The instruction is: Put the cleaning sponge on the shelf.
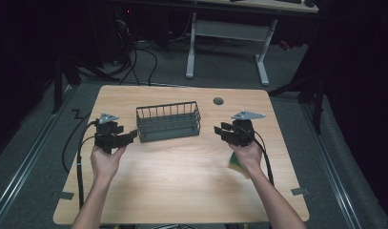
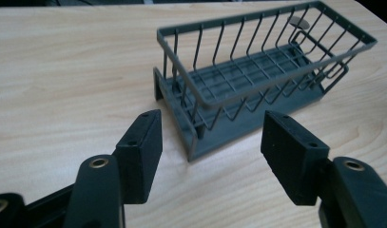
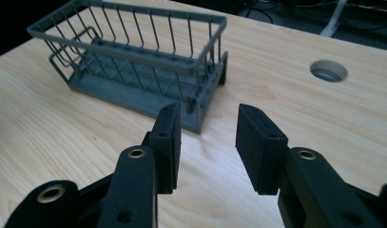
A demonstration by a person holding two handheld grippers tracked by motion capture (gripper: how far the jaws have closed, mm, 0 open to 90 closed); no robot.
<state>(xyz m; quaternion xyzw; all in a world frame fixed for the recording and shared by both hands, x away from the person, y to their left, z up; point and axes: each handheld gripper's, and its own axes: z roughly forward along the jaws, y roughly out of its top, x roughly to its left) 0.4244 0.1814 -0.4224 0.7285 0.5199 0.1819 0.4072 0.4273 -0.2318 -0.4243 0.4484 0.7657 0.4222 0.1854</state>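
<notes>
I hold one claw in each hand above the wooden table [image 1: 182, 181]. The left claw [image 2: 210, 142] has its jaws apart, and nothing is between them; they point to the near short end of the grey wire basket [image 2: 257, 80]. The right claw [image 3: 205, 137] has also its jaws apart, with a smaller gap, and nothing is between them; they point to the other short end of the basket. Neither claw touches the basket.

The basket stands upright on the table, a little toward the far edge and a little left of the middle. It is between my two claws. Inside I see only its wire floor.

Near the far edge, toward the right corner, there is a round hole [image 3: 328, 71] in the table. Under my right hand [image 1: 249, 155] I see something green and yellow [image 1: 236, 164], mostly hidden, so I cannot tell what it is.
</notes>
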